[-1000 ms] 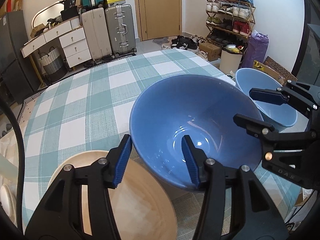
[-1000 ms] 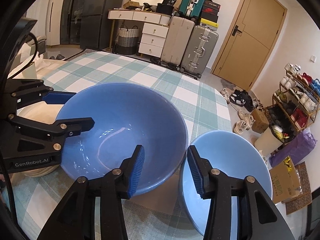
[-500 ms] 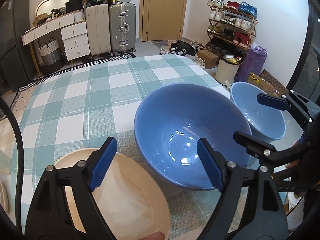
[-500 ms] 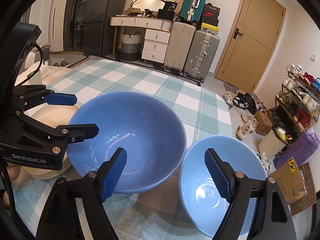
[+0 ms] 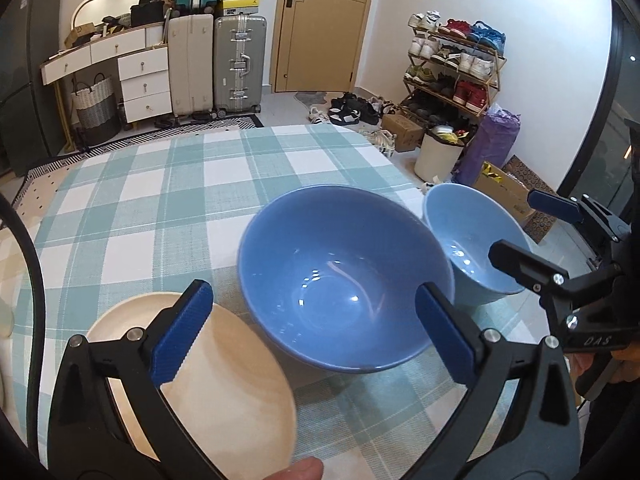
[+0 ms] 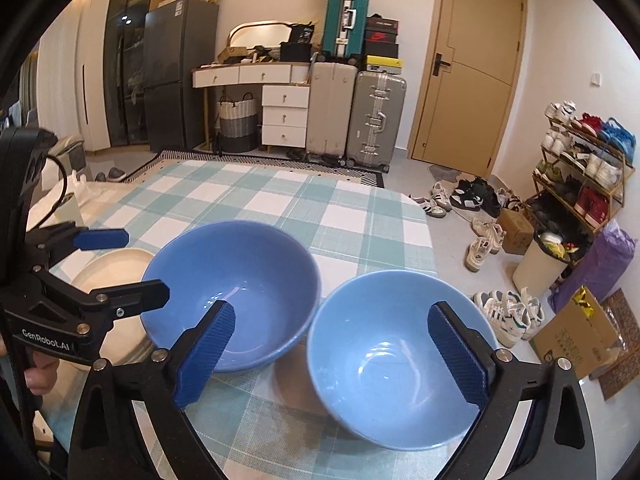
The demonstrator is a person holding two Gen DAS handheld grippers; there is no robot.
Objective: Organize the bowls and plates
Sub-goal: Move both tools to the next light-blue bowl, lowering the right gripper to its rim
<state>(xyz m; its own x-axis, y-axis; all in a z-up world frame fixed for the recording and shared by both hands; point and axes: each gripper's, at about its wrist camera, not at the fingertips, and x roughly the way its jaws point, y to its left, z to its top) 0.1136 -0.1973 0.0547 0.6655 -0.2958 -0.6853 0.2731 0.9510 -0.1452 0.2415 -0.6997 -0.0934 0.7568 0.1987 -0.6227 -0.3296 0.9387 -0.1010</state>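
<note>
A table with a green-and-white checked tablecloth (image 5: 160, 208) carries all the dishes along its near edge. The largest piece is the dark blue bowl (image 5: 344, 276), upright on the cloth at the middle of that edge. On its left, just beside it and perhaps touching, a cream plate (image 5: 224, 392) sits toward the near left corner; in the right wrist view it looks like the top of a short stack of plates. On the right of the dark bowl, close to the near right corner and by the table's right edge, stands the smaller light blue bowl (image 6: 384, 360), its rim very near the dark bowl's rim.

The left gripper (image 5: 316, 336) is spread wide and grasps nothing; its blue pads (image 5: 180, 338) sit apart, one over the plate, one by the dark bowl's right side. The right gripper (image 6: 332, 356) is likewise released, its jaws wide on either side of the light blue bowl without touching it.
</note>
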